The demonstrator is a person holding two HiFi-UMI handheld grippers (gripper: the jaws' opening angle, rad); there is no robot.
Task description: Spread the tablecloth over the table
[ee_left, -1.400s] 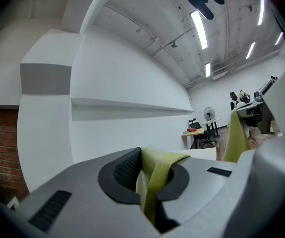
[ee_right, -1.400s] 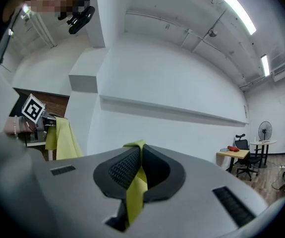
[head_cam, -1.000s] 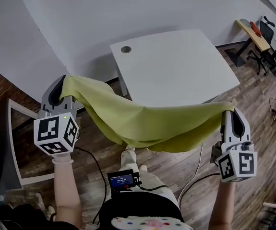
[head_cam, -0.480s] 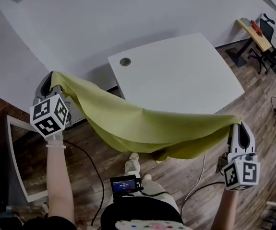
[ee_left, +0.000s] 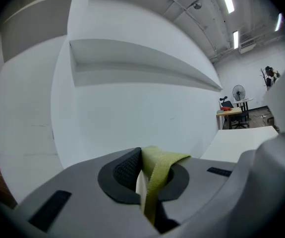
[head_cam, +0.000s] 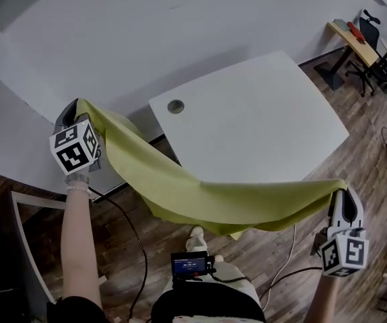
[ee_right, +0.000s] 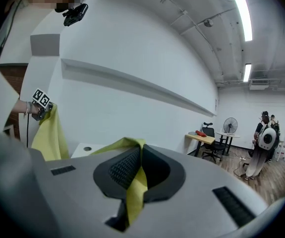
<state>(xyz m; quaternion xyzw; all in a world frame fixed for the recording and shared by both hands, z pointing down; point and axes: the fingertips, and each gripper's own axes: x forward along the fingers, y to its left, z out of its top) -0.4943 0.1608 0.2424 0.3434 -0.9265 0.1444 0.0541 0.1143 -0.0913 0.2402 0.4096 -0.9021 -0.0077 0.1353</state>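
A yellow-green tablecloth [head_cam: 200,194] hangs in a sagging band between my two grippers, in front of the white table [head_cam: 260,120] and off its near edge. My left gripper [head_cam: 72,116] is shut on one corner of the tablecloth [ee_left: 154,170], held up at the far left beside the table's left side. My right gripper [head_cam: 344,195] is shut on the other corner of the tablecloth [ee_right: 135,182], low at the near right by the table's front corner. The cloth's middle droops below the tabletop level. The table's top is bare except for a round cable port [head_cam: 175,105].
A white wall [head_cam: 146,25] runs behind the table. A desk with chairs [head_cam: 361,39] stands at the far right on the wood floor [head_cam: 368,147]. Cables [head_cam: 280,261] trail on the floor near my feet. A person [ee_right: 263,143] stands far off in the room.
My left gripper has swung up and away toward the wall with its cloth corner. The right gripper has shifted right and nearer. The cloth is stretched longer between them.
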